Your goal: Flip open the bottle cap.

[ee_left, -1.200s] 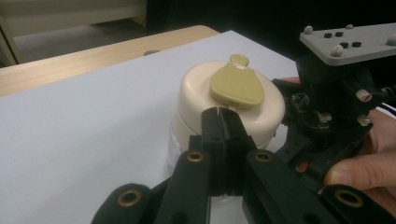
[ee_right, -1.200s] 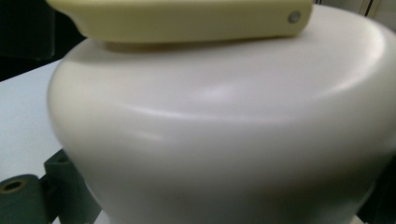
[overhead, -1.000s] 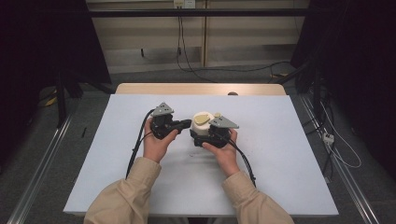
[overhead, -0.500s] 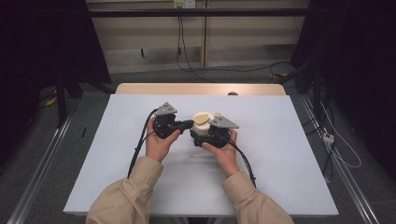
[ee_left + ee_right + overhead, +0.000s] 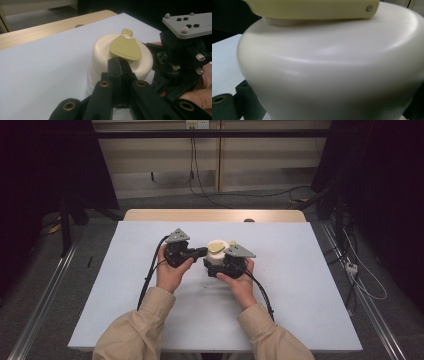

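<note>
Standing between both hand-held grippers: cream jar [image 5: 216,254].

A white table top [image 5: 300,285] covers most of the scene; a bare wooden strip [image 5: 215,215] runs along its far edge; grey floor [image 5: 45,270] lies to the left and right; cables [image 5: 360,275] trail on the right floor.

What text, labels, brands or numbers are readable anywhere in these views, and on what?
None readable.
Cream container and its yellow-green flip tab: blank, no print showing.
Grey plate on the right gripper: just screws and markers, no lettering.
Small circuit board on that gripper: any marking too small to read.
Left gripper, jaws together: no marks.
</note>
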The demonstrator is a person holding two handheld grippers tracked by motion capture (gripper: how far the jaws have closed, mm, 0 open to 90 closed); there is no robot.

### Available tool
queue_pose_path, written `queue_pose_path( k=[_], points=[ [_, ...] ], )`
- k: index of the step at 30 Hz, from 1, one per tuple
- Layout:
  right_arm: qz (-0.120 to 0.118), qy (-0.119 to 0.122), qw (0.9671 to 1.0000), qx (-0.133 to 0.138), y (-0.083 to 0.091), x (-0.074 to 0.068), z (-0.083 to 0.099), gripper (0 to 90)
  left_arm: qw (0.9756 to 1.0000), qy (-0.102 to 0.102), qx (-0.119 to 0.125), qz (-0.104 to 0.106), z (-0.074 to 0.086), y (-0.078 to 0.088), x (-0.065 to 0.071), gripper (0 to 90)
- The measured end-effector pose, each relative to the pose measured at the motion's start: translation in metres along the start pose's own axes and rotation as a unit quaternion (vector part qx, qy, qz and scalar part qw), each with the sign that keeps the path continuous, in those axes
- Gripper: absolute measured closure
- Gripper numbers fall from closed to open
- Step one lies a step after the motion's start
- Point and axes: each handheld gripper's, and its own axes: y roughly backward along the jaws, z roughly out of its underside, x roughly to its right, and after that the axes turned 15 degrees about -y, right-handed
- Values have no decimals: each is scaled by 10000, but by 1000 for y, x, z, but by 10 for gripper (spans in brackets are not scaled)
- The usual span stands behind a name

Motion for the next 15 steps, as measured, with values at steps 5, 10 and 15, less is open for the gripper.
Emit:
queue_pose_path(
  k=[5,10,15],
  points=[
    [-4,4,10000,1,0,0,0,55,10000,-35,18,19,-5,0,1,900],
    [-2,5,10000,4,0,0,0,55,9999,-119,-7,36,-11,-2,4,900],
    [6,-11,10000,-4,0,0,0,55,9999,-116,31,35,-14,-3,5,900]
  ],
)
